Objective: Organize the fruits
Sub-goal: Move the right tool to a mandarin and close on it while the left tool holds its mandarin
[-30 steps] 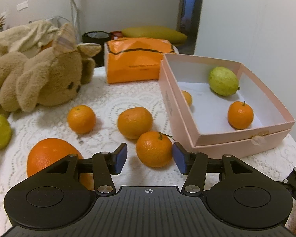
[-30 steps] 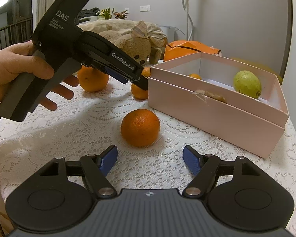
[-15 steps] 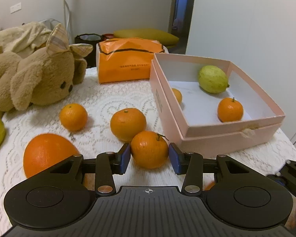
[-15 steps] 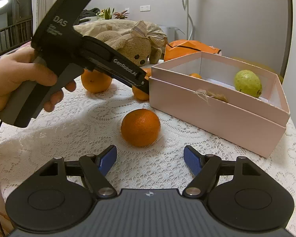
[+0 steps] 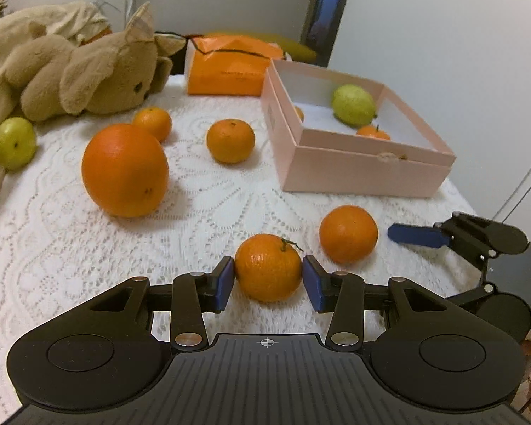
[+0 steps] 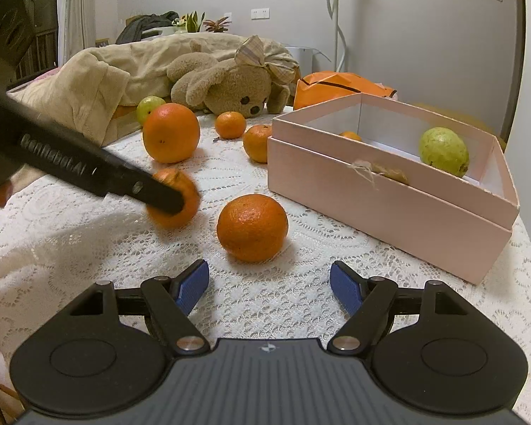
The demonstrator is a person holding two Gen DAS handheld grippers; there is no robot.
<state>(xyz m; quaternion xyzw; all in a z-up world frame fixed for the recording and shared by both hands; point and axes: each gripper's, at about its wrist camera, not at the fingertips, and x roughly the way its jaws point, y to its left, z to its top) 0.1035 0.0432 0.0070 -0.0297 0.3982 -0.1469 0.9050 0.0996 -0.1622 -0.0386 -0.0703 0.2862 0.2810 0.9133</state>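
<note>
My left gripper point(image 5: 268, 276) is shut on a stemmed mandarin point(image 5: 268, 267), its blue pads pressing both sides. The right wrist view shows that mandarin point(image 6: 180, 194) blurred at the tip of the left gripper; whether it touches the cloth I cannot tell. My right gripper point(image 6: 269, 281) is open with nothing between its fingers, and an orange point(image 6: 252, 226) lies on the cloth just ahead of it. The pink box point(image 5: 364, 173) holds a green fruit point(image 5: 354, 104) and two mandarins. A large orange point(image 5: 124, 170), two mandarins point(image 5: 230, 140) and another green fruit point(image 5: 15, 141) lie loose on the lace cloth.
A plush toy point(image 5: 88, 71) and beige bedding fill the far left. An orange bag point(image 5: 230, 67) stands behind the box. One blue finger point(image 5: 416, 235) of the right gripper shows at the right of the left wrist view. The table edge runs just right of the box.
The left gripper closed on the stemmed mandarin beside the box and carried it back, away from the box, toward the orange in front of the right gripper. The right gripper stayed put.
</note>
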